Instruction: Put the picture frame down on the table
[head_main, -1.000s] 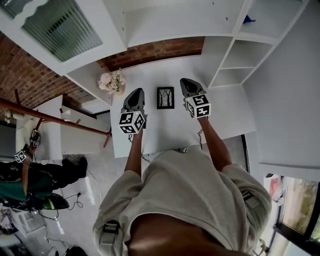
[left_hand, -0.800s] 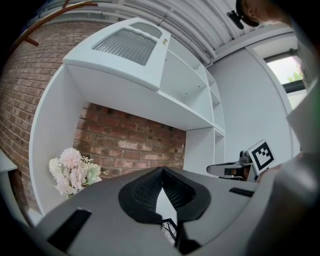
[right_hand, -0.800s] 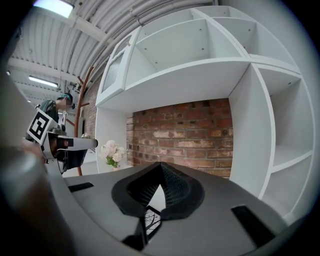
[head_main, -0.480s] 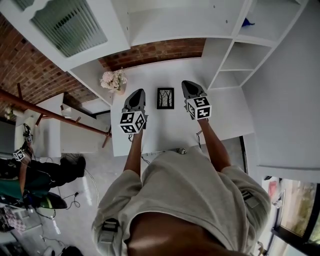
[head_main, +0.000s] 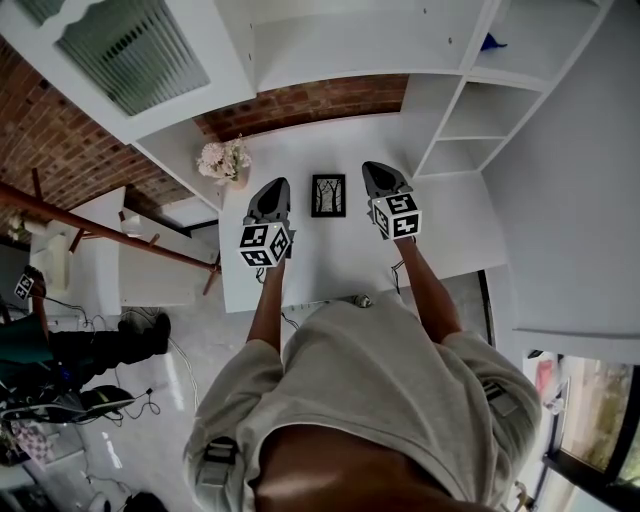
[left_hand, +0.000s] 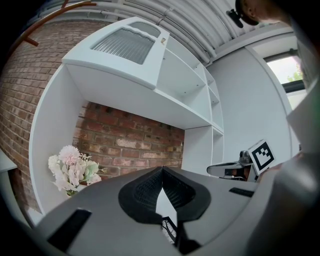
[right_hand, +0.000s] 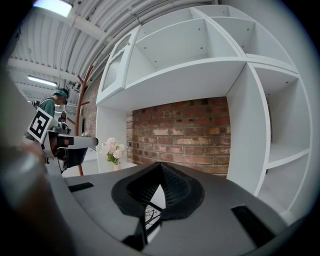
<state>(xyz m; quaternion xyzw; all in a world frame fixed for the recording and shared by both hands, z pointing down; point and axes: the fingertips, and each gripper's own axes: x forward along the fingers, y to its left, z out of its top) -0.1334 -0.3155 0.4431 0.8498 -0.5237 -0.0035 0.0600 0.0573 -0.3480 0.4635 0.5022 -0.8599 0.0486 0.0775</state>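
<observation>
We are holding the left gripper (head_main: 270, 190) and the right gripper (head_main: 375, 172) over the white bench (head_main: 330, 265), one at each side of the picture frame (head_main: 329, 195). The frame is sitting on the bench between them, touching neither. Both pairs of jaws are pressing tip to tip and gripping nothing. We cannot tell whether the frame is lying flat or leaning on a stand. We are judging it light and stiff, with a front that is probably glazed, so slippery and breakable. We are favouring a pinch on the dark side rails, off the glass, and a gentle lowering.
</observation>
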